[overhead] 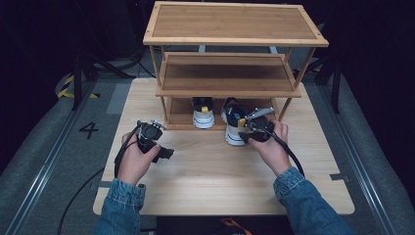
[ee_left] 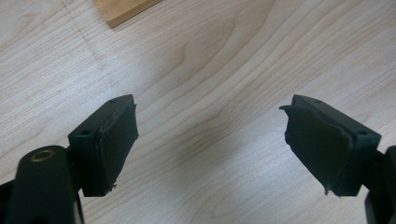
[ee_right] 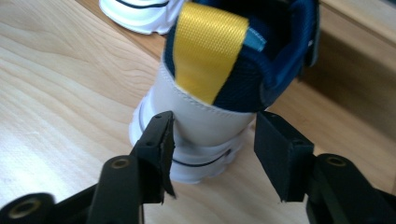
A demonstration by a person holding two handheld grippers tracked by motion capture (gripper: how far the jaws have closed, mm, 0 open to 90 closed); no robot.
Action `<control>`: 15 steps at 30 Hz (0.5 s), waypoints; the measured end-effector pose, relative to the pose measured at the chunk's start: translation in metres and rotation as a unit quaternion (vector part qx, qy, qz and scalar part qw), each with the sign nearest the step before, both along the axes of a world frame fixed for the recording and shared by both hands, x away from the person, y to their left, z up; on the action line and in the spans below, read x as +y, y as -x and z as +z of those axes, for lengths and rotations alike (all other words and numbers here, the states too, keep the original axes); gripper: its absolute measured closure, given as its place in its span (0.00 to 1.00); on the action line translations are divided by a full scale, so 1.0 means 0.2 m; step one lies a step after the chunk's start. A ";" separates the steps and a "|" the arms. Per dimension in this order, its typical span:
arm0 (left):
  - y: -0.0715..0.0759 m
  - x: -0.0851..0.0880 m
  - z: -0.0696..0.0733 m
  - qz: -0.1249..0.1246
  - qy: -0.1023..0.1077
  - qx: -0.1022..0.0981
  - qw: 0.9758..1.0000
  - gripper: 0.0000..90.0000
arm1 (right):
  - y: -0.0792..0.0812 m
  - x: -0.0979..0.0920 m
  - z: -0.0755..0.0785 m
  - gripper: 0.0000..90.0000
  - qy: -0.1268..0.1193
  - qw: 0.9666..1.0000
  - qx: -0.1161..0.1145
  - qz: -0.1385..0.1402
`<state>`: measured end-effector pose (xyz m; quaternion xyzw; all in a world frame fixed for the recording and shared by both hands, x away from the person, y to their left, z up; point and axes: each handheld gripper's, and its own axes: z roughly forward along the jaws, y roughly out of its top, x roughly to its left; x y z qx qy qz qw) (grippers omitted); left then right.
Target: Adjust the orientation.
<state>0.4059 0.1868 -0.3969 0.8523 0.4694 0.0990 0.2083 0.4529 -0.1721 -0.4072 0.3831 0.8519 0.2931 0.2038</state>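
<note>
Two white and navy shoes stand heels toward me at the foot of a bamboo rack [overhead: 230, 24]. The left shoe [overhead: 202, 113] rests on the bottom shelf. The right shoe [overhead: 235, 122] sticks out onto the table; its yellow heel tab and navy collar [ee_right: 210, 60] show in the right gripper view. My right gripper [overhead: 244, 136] [ee_right: 212, 140] is at this shoe's heel, with a pad against each side of the white heel. My left gripper [overhead: 166, 152] [ee_left: 205, 140] hovers open over bare table, with nothing between its fingers.
The rack has three shelves, with the top and middle ones bare. A corner of its base [ee_left: 123, 9] shows in the left gripper view. The other shoe's sole [ee_right: 135, 14] lies just beyond the held heel. The wooden table [overhead: 210, 181] has room in front; dark floor surrounds it.
</note>
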 end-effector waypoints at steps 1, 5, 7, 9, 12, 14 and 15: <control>0.00 0.01 0.00 0.001 -0.001 -0.001 1.000 0.19 | -0.01 0.00 0.00 0.54 0.002 1.000 0.001 0.002; 0.02 0.03 0.00 0.007 0.000 0.002 1.000 0.19 | -0.02 -0.01 0.01 0.55 0.002 1.000 0.004 0.011; 0.03 0.04 -0.01 0.012 0.000 0.001 1.000 0.19 | -0.03 -0.02 0.01 0.57 0.006 1.000 0.000 0.015; 0.03 0.05 -0.01 0.012 -0.002 0.001 1.000 0.19 | -0.04 -0.03 0.02 0.59 0.014 1.000 -0.007 0.020; 0.04 0.05 -0.01 0.017 -0.002 0.003 1.000 0.19 | -0.06 -0.06 0.02 0.59 0.011 1.000 -0.002 0.022; 0.04 0.05 -0.01 0.017 -0.002 0.004 1.000 0.19 | -0.07 -0.08 0.02 0.61 0.008 1.000 0.003 0.030; 0.04 0.05 -0.01 0.017 -0.002 0.004 1.000 0.19 | -0.07 -0.08 0.02 0.61 0.008 1.000 0.003 0.030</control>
